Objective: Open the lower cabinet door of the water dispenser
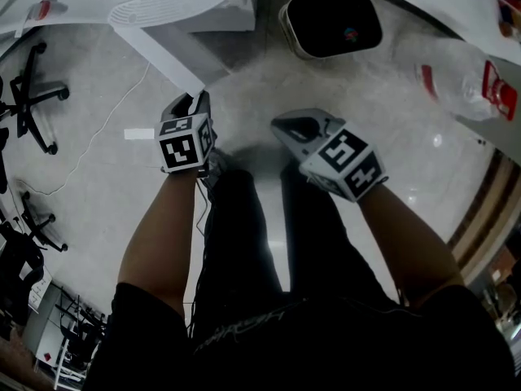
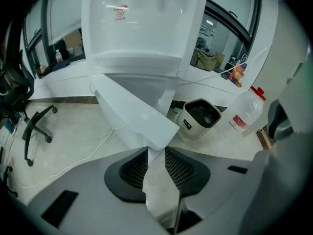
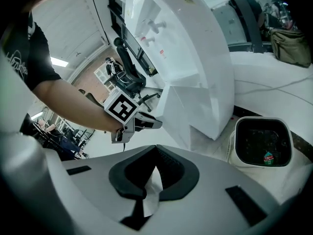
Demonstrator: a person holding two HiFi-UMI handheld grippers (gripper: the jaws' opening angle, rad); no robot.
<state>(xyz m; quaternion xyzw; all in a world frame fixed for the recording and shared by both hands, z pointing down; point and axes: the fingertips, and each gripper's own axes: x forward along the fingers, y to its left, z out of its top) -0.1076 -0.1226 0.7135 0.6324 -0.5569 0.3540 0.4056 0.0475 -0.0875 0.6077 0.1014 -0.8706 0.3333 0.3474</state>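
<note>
The white water dispenser [image 2: 142, 28] stands ahead of me, and its lower cabinet door [image 2: 132, 116] is swung out at an angle toward me. In the head view the door [image 1: 159, 51] runs from the dispenser down to my left gripper [image 1: 195, 98]. That gripper [image 2: 156, 153] has a narrow gap between its jaws. The door's lower corner ends just in front of the tips, and only floor shows between the pads. My right gripper [image 1: 286, 126] hovers over the floor to the right, apart from the door. Its jaws [image 3: 156, 153] meet at the tips with nothing in them.
A cream bin with a black top [image 1: 334, 23] sits on the floor right of the dispenser. A large clear water bottle [image 1: 464, 84] lies further right. Office chairs [image 1: 32, 96] and a thin cable [image 1: 89, 149] are to the left. My legs are below the grippers.
</note>
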